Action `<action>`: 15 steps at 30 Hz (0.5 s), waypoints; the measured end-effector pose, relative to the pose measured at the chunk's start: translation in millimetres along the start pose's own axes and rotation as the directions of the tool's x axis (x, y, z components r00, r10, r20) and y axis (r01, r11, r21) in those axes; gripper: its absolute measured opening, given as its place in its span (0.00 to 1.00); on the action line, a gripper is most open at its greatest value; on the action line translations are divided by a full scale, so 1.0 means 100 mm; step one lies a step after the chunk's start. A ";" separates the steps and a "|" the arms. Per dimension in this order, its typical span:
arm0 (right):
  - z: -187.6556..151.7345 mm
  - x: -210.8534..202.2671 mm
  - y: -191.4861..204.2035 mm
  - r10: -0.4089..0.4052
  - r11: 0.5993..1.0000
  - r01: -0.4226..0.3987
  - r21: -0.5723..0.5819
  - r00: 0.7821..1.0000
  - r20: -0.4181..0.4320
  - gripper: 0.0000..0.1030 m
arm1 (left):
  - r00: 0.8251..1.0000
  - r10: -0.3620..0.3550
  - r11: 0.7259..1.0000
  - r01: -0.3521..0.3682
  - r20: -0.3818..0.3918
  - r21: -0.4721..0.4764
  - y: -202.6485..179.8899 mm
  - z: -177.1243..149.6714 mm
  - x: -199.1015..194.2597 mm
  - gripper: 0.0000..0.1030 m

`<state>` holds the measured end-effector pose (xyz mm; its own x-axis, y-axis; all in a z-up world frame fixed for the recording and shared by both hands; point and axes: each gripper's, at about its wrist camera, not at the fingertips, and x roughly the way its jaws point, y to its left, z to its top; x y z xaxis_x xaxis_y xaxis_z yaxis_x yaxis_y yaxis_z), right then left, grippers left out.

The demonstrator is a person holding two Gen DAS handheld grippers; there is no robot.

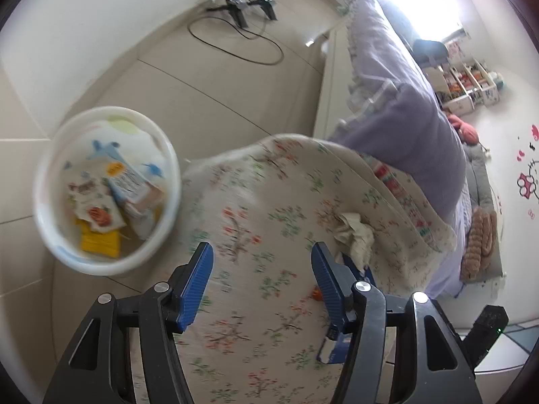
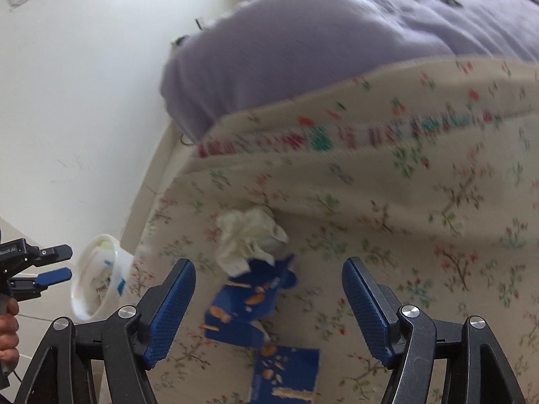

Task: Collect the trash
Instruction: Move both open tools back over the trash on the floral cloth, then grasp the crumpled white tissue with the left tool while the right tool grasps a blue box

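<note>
While both grippers hang over the bed [image 1: 256, 202], each has its blue fingers spread apart with nothing between them. Seen from the left wrist, the left gripper [image 1: 262, 269] points down at the flowered sheet near the bed's edge; its fingers [image 1: 198, 282] touch nothing. Just beside that edge, on the tiled floor [image 1: 202, 77], stands a round white bin [image 1: 50, 181]. It already holds trash: a small printed carton, a yellow wrapper and other paper packets, though the blur hides finer detail.

Seen from the right wrist, the right gripper [image 2: 269, 303] is released as well, its fingers [image 2: 171, 313] wide on either side of what lies below. On the sheet between and just beyond them lies a torn blue snack box [image 2: 249, 299], with a second flat blue piece [image 2: 289, 377] nearer the camera. A crumpled white tissue [image 2: 249, 235] rests against the far end of the box, touching it. Neither finger presses on any of these.

A lilac quilt [image 2: 337, 50] is bunched further up the bed, beyond a folded flowered blanket [image 2: 404, 128] with a red and green patterned border. At the left edge of the right wrist view the other gripper shows in a hand [image 2: 8, 330], close to the bin. A black cable [image 1: 235, 47] loops on the floor by the wall.
</note>
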<state>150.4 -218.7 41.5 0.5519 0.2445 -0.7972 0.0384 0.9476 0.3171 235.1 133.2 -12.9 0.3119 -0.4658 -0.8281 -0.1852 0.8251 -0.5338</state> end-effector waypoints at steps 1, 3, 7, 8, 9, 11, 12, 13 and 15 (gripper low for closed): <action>-0.01 0.03 -0.04 -0.001 1.000 0.001 0.000 1.000 -0.016 0.74 | 1.000 -0.018 1.000 0.018 -0.017 0.010 -0.08 -0.02 0.07 0.62; -0.03 0.08 -0.11 -0.008 1.000 0.008 0.002 0.999 -0.040 0.74 | 0.998 -0.048 0.998 0.050 -0.049 0.040 -0.28 -0.09 0.20 0.62; -0.11 0.21 -0.23 0.028 0.998 -0.021 0.062 0.993 -0.117 0.74 | 0.992 -0.078 0.990 0.089 -0.102 0.111 -0.68 -0.24 0.47 0.63; -0.12 0.24 -0.26 0.030 0.997 -0.020 0.075 0.991 -0.129 0.74 | 0.990 -0.082 0.987 0.096 -0.112 0.129 -0.79 -0.27 0.55 0.63; -0.14 0.25 -0.27 0.031 0.997 -0.020 0.081 0.990 -0.137 0.74 | 0.990 -0.080 0.985 0.096 -0.114 0.146 -0.89 -0.29 0.61 0.63; -0.18 0.27 -0.29 0.045 0.995 -0.030 0.097 0.987 -0.155 0.74 | 0.993 -0.062 0.980 0.080 -0.101 0.182 -1.06 -0.29 0.75 0.64; -0.20 0.28 -0.29 0.054 0.994 -0.038 0.102 0.985 -0.163 0.74 | 0.995 -0.049 0.977 0.067 -0.092 0.202 -1.15 -0.29 0.84 0.68; -0.21 0.31 -0.29 0.065 0.993 -0.047 0.106 0.983 -0.174 0.74 | 0.996 -0.036 0.973 0.054 -0.084 0.226 -1.24 -0.30 0.93 0.70; -0.23 0.35 -0.27 0.066 0.993 -0.047 0.104 0.980 -0.188 0.74 | 0.997 -0.002 0.957 0.025 -0.081 0.290 -1.41 -0.31 1.14 0.71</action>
<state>149.4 -231.1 -6.6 0.3870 0.3407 -0.8568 0.0992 0.9084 0.4061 267.6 -46.6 -37.7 0.2360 -0.4916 -0.8383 0.1006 0.8703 -0.4821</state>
